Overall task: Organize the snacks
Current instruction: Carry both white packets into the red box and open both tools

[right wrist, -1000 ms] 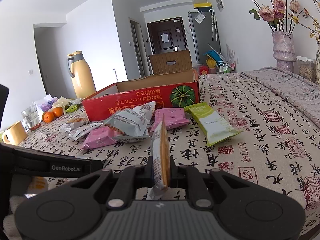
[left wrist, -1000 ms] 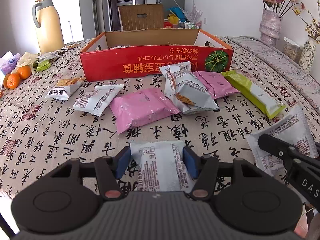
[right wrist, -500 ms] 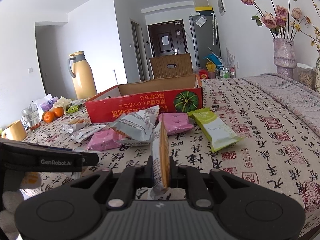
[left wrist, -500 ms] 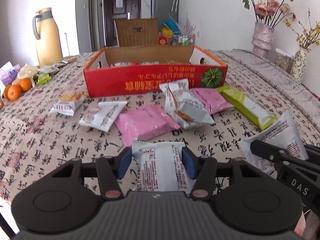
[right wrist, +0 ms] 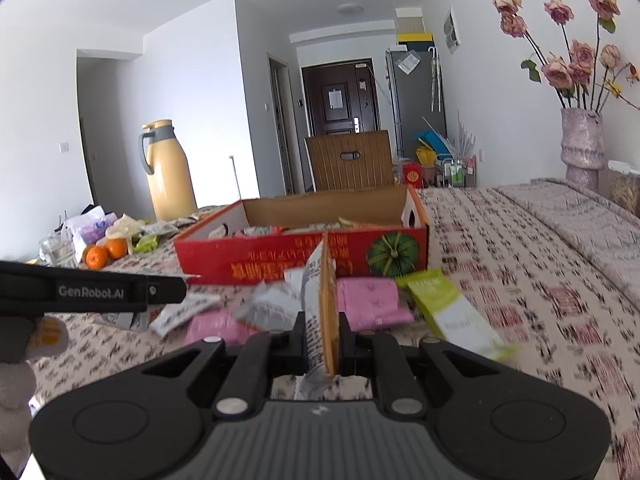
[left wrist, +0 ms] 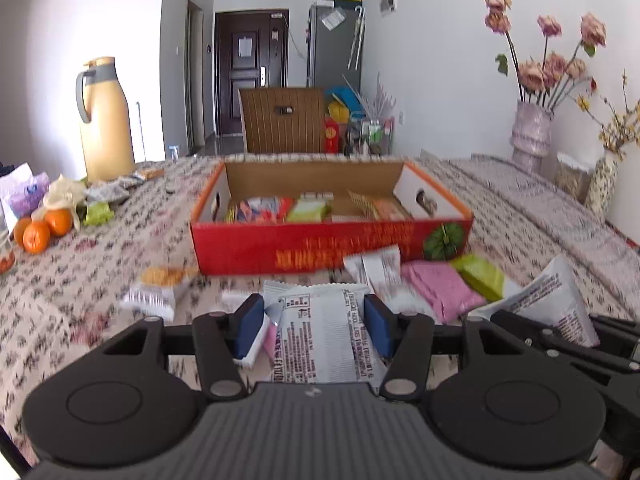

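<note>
- Your left gripper [left wrist: 314, 326] is clamped across the width of a white snack packet [left wrist: 326, 338], blue pads [left wrist: 249, 330] pressing both edges; the film bows between them, so a jolt can let it slide out
- Your right gripper [right wrist: 322, 340] is fully closed on a thin orange-and-white packet [right wrist: 322, 300] held edge-up; the grip sits low on the pack, so the top can flop or twist as you carry it
- The red cardboard box [left wrist: 332, 246] lies ahead on the patterned tablecloth [left wrist: 100, 264], already part-filled; its near wall stands between you and the inside, and a low approach risks catching a packet on the rim
- Loose packets, including a pink packet [left wrist: 440, 288] and a green packet [right wrist: 452, 312], lie just before the box; a dragging pack can sweep them off
- Your two grippers ride close together; converging on the box risks a knock
</note>
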A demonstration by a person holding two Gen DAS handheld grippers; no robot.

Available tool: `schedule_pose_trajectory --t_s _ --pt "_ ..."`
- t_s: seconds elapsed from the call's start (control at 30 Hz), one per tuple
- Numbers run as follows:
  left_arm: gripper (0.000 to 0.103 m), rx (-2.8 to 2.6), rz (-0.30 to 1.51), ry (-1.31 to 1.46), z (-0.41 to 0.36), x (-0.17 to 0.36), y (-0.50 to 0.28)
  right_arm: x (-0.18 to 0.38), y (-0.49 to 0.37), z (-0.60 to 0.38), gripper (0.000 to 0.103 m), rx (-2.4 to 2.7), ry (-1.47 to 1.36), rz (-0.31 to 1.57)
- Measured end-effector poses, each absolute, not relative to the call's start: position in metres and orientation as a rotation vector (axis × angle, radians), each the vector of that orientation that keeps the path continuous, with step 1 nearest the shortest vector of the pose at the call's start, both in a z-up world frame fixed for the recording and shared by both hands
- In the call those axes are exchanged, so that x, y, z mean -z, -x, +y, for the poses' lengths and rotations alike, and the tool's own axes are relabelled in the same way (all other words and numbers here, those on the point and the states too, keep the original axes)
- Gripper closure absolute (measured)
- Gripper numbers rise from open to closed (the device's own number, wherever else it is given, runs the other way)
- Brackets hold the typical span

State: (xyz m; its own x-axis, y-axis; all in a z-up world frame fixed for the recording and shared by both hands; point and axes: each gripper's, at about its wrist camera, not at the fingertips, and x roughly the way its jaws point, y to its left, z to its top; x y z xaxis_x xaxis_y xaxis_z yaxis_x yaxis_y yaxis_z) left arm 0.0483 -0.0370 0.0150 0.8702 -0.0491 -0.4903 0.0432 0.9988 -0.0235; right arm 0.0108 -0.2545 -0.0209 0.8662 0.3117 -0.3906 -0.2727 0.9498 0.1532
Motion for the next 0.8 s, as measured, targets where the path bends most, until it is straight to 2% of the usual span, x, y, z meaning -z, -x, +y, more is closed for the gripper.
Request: schedule_pose_trajectory --t_s 0.8 --pt "0.047 0.015 0.385 0.025 -0.019 -0.061 -0.167 -0.036 -0.16 -0.213 0.091 -0.302 -0.11 0.297"
